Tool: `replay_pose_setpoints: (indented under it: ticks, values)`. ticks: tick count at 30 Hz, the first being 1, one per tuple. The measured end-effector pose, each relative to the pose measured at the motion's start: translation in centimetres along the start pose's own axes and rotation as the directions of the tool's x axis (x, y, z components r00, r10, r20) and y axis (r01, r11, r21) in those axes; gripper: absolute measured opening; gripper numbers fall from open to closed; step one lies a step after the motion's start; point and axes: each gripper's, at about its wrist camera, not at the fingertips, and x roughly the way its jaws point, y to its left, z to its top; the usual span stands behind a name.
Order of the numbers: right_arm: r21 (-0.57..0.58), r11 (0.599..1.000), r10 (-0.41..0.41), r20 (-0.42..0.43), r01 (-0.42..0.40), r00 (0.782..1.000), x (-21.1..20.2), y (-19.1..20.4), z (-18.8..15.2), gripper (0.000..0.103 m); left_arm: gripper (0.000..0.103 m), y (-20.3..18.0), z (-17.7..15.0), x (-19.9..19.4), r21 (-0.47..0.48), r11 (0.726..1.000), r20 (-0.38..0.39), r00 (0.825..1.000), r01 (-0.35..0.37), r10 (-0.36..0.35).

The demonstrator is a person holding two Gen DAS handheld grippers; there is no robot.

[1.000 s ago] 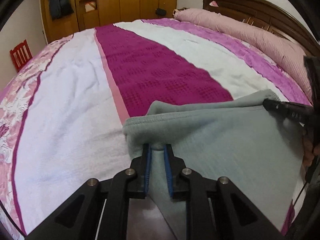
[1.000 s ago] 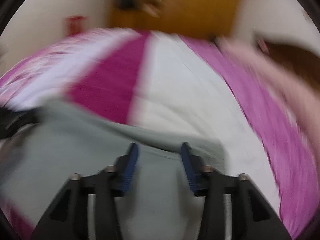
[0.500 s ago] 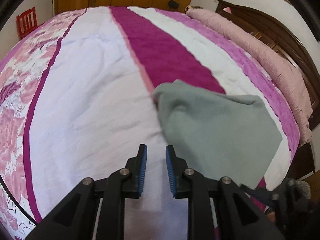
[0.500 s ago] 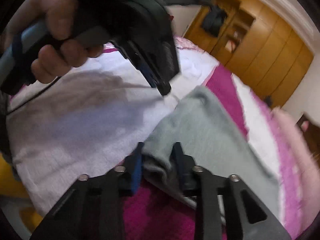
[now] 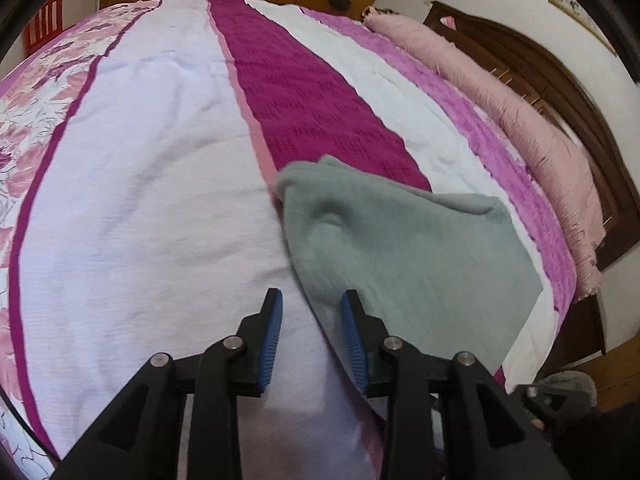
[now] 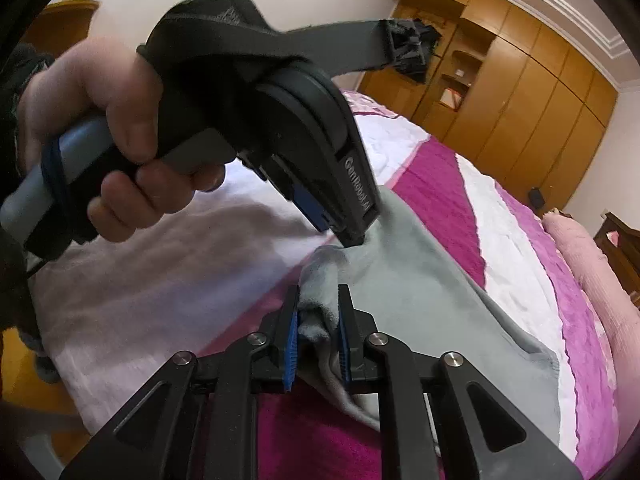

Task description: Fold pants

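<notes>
While our left gripper [image 5: 311, 312] hung low over the white band of the bedspread [image 5: 140, 200], its jaws were opening, with only the near left edge of the grey pants [image 5: 400, 248] showing between the blue pads and neither pad pressing on it. We saw the pants lying folded and flat on the bed, across the magenta stripe and the white band beyond it, near the bed's right side. Our right gripper [image 6: 318, 320] had a bunched corner of the pants between its pads, its jaws closing on that cloth. Further right lay a pink bolster [image 5: 500, 108] along the dark wooden headboard [image 5: 560, 92].
</notes>
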Motion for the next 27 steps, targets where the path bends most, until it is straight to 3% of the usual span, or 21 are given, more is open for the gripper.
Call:
replay_pose_setpoints:
  ticks: [2, 3, 5, 9, 16, 21, 27]
  values:
    - [0.016, 1.0, -0.004, 0.003, 0.004, 1.0, -0.4, -0.4, -0.2, 0.016, 0.027, -0.7, 0.1, 0.5, 0.011, 1.0, -0.009, 1.0, 0.013, -0.013]
    - [0.023, 1.0, -0.012, 0.009, 0.011, 1.0, -0.7, -0.5, -0.3, 0.016, 0.008, -1.0, 0.2, 0.6, 0.017, 1.0, -0.004, 1.0, 0.022, -0.022]
    - [0.047, 0.999, -0.014, 0.014, 0.013, 1.0, -1.2, -1.0, -0.3, 0.016, 0.0, -1.8, 0.2, 0.2, 0.038, 0.999, 0.022, 0.999, 0.033, -0.034]
    - [0.098, 0.995, -0.006, 0.021, 0.004, 1.0, -2.2, -1.9, -0.1, 0.016, 0.0, -3.6, 0.0, -1.2, 0.102, 0.995, 0.088, 0.996, 0.004, -0.013]
    - [0.131, 0.991, -0.01, 0.037, 0.005, 0.999, -3.1, -2.0, 0.3, 0.016, 0.0, -4.8, 0.2, -3.0, 0.116, 0.993, 0.149, 0.989, -0.016, -0.002]
    - [0.147, 0.989, -0.018, 0.056, 0.009, 0.998, -3.2, -1.0, 1.6, 0.015, 0.0, -4.5, 0.5, -3.7, 0.076, 0.997, 0.176, 0.984, 0.007, -0.021]
    - [0.101, 0.995, -0.029, 0.04, 0.025, 0.999, -2.1, 1.1, 2.9, 0.014, 0.0, -1.0, 1.4, -4.5, -0.057, 0.992, 0.177, 0.979, 0.114, -0.103]
